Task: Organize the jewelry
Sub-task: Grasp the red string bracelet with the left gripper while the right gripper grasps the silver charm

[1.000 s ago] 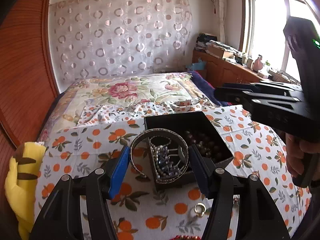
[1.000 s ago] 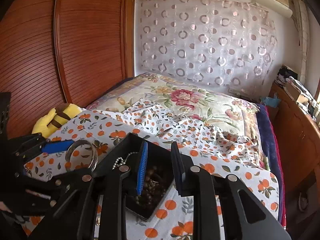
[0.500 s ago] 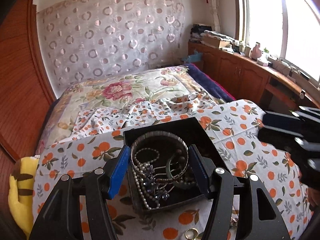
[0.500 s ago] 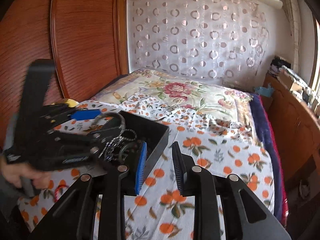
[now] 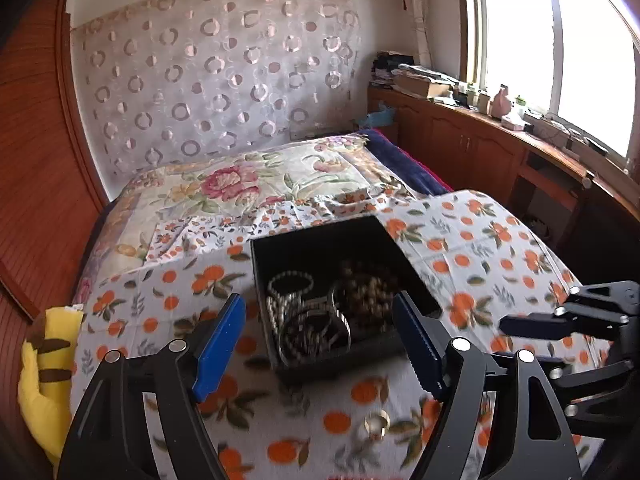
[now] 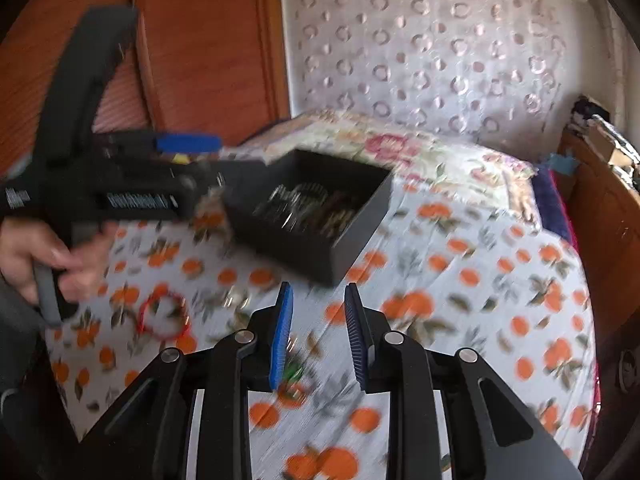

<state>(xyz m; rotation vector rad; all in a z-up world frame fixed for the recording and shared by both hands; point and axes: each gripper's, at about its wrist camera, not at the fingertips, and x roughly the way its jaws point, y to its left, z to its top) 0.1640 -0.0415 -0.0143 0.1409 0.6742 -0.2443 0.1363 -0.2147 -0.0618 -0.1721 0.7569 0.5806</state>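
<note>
Two grippers hover over the orange-print bedspread (image 5: 480,248): left gripper (image 5: 320,344) opening, empty, above the square black jewelry box (image 5: 332,248) holding bracelets; right gripper (image 6: 318,332) narrowly parted, empty, near a red bracelet (image 6: 162,316).

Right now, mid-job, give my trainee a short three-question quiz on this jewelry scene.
1. True or false: the left tongs grip a bangle.
2. Which loose piece lies on the orange-print cloth nearest the left tongs: A) gold ring, B) watch, C) brooch?
3. Fill in: the red bracelet lies ____ the black box.

Key:
1. False; the jaws are opening with nothing between them, and the silver bangle lies in the box.
2. A.
3. Outside, on the cloth.
</note>
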